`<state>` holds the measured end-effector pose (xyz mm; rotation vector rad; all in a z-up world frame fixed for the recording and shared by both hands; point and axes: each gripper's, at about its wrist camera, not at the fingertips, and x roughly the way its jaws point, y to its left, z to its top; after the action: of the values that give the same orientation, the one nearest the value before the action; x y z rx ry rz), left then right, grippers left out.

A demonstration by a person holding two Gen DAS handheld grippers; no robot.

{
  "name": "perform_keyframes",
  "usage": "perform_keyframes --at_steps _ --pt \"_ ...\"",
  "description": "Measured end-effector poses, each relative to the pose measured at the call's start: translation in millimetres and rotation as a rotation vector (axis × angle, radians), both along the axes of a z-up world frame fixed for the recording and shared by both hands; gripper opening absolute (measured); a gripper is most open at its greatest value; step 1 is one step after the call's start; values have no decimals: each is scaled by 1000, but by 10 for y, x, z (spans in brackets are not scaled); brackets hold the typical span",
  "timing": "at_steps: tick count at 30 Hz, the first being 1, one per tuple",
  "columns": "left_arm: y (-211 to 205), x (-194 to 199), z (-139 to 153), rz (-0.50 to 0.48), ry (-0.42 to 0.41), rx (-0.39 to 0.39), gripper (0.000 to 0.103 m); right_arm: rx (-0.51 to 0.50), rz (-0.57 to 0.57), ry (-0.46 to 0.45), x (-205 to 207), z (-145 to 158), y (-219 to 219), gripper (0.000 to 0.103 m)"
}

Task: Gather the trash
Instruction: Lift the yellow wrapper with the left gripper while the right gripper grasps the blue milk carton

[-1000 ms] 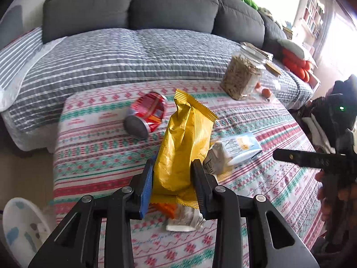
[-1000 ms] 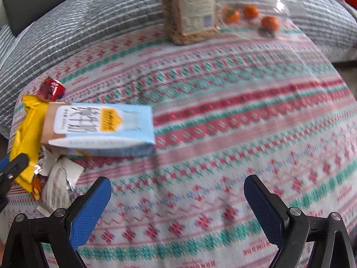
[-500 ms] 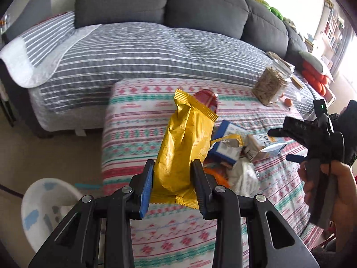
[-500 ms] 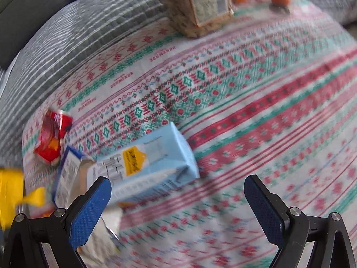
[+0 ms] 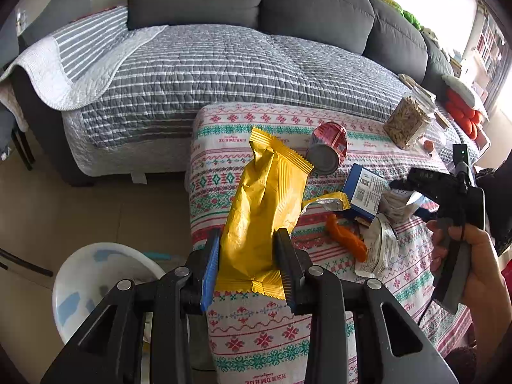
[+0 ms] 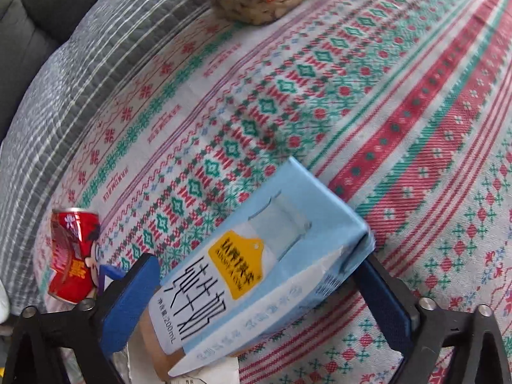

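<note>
My left gripper (image 5: 248,264) is shut on a yellow snack wrapper (image 5: 265,204) and holds it up over the table's left edge. My right gripper (image 6: 256,291) has its jaws around a light blue milk carton (image 6: 256,275) that lies on the patterned tablecloth (image 6: 400,112); the pads look in contact with its ends. A crushed red can (image 5: 328,150) lies behind, and it also shows in the right wrist view (image 6: 72,256). A dark blue box (image 5: 364,192), an orange wrapper (image 5: 347,238) and white crumpled wrappers (image 5: 379,246) lie in a heap.
A white bin (image 5: 96,284) stands on the floor left of the table, below my left gripper. A jar of snacks (image 5: 406,124) and small oranges (image 5: 428,145) stand at the table's far right. A grey sofa with a striped quilt (image 5: 224,64) lies behind.
My left gripper has drawn back and left with the yellow wrapper, bringing the bin more into view. My right gripper has moved onto the milk carton and narrowed around it.
</note>
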<state>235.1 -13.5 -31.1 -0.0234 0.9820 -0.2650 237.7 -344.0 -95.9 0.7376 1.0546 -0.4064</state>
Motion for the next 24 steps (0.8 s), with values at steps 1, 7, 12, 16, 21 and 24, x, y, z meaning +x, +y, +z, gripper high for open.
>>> perform_keyframes --at_steps 1,7,12,16,21,24 --pt "8 -3 -5 2 5 -8 36 0 6 -15 -1 1 31 88" --pt "35 -61 23 4 2 -19 36 94 50 -62 -113 -2 45 47" --pt "123 -152 73 15 -11 -24 36 103 81 -95 -296 166 -2 41" --pt "226 -215 117 33 -15 -34 36 65 129 -136 -478 413 -23 41" --pt "367 -311 150 54 -16 -36 36 27 200 -170 -710 644 38 41" --pt "452 -377 157 62 -20 -21 36 21 242 -181 -815 729 157 41"
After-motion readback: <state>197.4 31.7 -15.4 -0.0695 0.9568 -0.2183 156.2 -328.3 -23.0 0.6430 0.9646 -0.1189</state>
